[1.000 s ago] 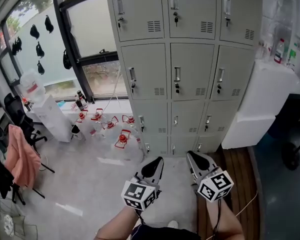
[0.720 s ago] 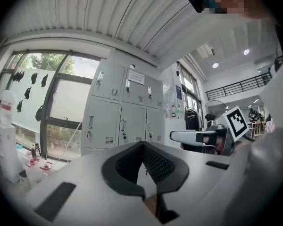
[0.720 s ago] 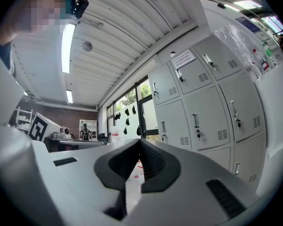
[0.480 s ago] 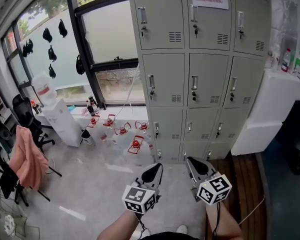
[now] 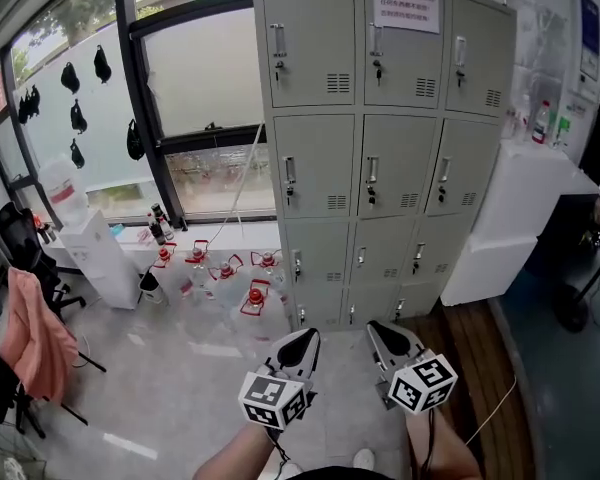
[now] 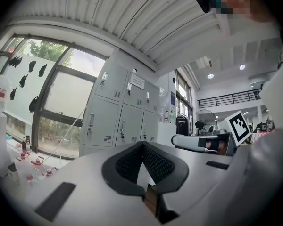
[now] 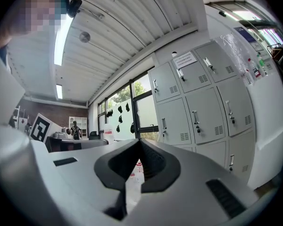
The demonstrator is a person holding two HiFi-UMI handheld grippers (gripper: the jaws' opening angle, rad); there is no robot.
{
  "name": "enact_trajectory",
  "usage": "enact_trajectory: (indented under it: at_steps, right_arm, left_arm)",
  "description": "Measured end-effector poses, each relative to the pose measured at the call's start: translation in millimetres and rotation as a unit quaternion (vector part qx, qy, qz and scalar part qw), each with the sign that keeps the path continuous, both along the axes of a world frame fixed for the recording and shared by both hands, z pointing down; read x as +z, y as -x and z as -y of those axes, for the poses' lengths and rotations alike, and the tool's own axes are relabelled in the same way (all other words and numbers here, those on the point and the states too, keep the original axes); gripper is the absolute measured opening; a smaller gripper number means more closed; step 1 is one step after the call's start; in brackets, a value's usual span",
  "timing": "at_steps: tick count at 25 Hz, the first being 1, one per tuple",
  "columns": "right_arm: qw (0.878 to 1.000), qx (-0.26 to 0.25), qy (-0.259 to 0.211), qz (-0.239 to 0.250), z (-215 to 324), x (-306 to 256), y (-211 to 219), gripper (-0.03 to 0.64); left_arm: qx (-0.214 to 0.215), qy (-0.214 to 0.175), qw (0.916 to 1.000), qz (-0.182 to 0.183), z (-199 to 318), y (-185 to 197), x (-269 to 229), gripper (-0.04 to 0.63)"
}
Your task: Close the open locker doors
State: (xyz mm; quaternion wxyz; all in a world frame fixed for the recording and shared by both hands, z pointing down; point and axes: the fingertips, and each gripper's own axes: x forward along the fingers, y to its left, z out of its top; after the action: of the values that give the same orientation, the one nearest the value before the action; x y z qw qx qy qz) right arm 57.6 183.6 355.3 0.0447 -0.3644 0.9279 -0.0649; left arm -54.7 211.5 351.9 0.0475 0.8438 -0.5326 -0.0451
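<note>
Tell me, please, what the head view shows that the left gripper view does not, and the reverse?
Only the head view shows the pink cloth at the left and the wooden floor strip. Only the left gripper view shows the ribbed ceiling, its round lights and a balcony railing. Both show the grey lockers with every visible door shut, the window, the left gripper, jaws together, and the right gripper.

The left hand-held gripper [image 5: 307,336] and the right hand-held gripper [image 5: 377,328] share one build: a pale grey shell with black, finely textured pads [image 6: 155,163] that taper to a point. Each carries a white cube [image 5: 273,400] printed with black square markers. A thin dark cable [image 5: 278,446] trails from the left one, and white shoes [image 5: 363,458] show near the bottom.
</note>
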Motion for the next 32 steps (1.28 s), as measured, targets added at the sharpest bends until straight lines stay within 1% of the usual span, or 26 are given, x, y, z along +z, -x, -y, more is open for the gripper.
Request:
enact_trajectory:
  at_steps: [5, 10, 22, 32]
  right_arm:
    - [1.0, 0.018, 0.001, -0.007, -12, 0, -5, 0.003]
    - [1.0, 0.022, 0.005, -0.01, -18, 3, -8, 0.003]
    - [1.0, 0.014, 0.013, -0.004, -17, 8, 1, 0.003]
    - [1.0, 0.009, 0.008, -0.001, -12, 7, -1, 0.003]
  left_arm:
    - [0.019, 0.003, 0.9998, -0.007, -8, -4, 2, 0.015]
    - [0.026, 0.007, 0.9996, -0.008, -11, -7, 2, 0.015]
    - [0.013, 0.014, 0.9998, -0.006, -14, 5, 6, 0.015]
    - [0.008, 0.01, 0.9999, -0.005, -10, 2, 2, 0.015]
